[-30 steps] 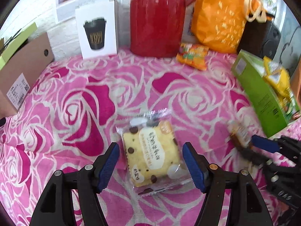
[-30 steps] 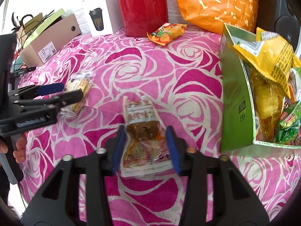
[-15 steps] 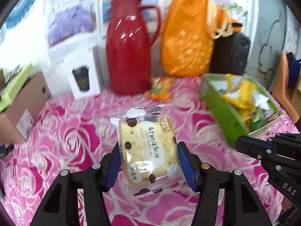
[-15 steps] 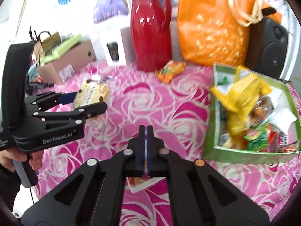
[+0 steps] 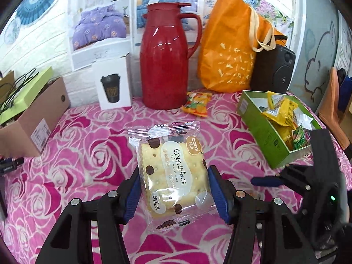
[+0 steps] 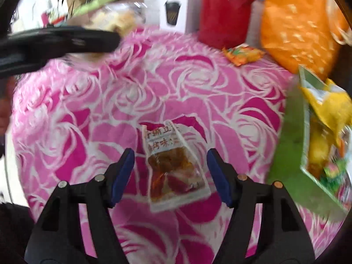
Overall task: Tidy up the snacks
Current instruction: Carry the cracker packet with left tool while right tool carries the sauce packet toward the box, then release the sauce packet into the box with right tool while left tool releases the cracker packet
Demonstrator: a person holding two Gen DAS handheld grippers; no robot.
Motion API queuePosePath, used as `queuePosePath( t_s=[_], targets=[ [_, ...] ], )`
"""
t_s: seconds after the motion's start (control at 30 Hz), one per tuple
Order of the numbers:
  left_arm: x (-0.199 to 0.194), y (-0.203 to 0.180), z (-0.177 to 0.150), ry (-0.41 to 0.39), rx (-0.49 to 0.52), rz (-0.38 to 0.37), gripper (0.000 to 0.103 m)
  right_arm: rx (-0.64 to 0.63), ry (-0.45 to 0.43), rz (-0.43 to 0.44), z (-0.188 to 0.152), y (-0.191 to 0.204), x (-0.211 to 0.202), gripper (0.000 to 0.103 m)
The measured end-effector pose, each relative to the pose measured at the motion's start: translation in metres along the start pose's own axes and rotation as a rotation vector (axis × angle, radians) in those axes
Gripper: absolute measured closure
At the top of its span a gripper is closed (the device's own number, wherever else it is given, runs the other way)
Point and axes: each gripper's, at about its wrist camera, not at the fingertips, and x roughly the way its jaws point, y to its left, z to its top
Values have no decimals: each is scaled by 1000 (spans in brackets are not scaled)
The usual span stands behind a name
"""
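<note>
My left gripper [image 5: 172,190] is shut on a clear-wrapped nougat cracker packet [image 5: 170,171] and holds it above the pink rose cloth. My right gripper [image 6: 170,173] is open, its blue pads either side of a brown snack pouch [image 6: 173,167] that lies on the cloth below it. The green snack box [image 5: 264,136] with several packets stands at the right; it also shows in the right wrist view [image 6: 292,145]. An orange snack packet [image 5: 197,103] lies by the red jug; it also shows in the right wrist view [image 6: 243,55]. The right gripper appears in the left wrist view [image 5: 264,181].
A red jug [image 5: 167,59], an orange bag [image 5: 231,44], a black speaker [image 5: 275,68] and a white cup box [image 5: 113,83] line the back. A cardboard box [image 5: 33,114] stands at the left. The left gripper [image 6: 61,39] crosses the right wrist view's upper left.
My left gripper closed on the cracker packet and lifted it off the cloth. My right gripper, shut half a second ago, has opened over the brown pouch, which lies on the cloth.
</note>
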Motion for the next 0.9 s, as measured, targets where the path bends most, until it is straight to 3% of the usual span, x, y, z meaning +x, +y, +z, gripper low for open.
queuePosePath(
  t_s=[0.03,0.13,0.4,0.63,0.9],
  targets=[
    [-1,4,-2,2,-8,6,45,-11,15,14,3,0,6,48],
    [-3,14,-5,7,-28,23,44,-9,25,31,5,-1,6,60],
    [-3,10,5,-6,-41,-5,44,156,-124,35,-10,-13,-47,64],
    [-10,-48,34,-50,53,-119,45,329,-312,-49,-36,-52,-122,63],
    [-6,-153,76,-94,169,-297,44,464,-413,-280,-63,-131,-188,63]
  ],
)
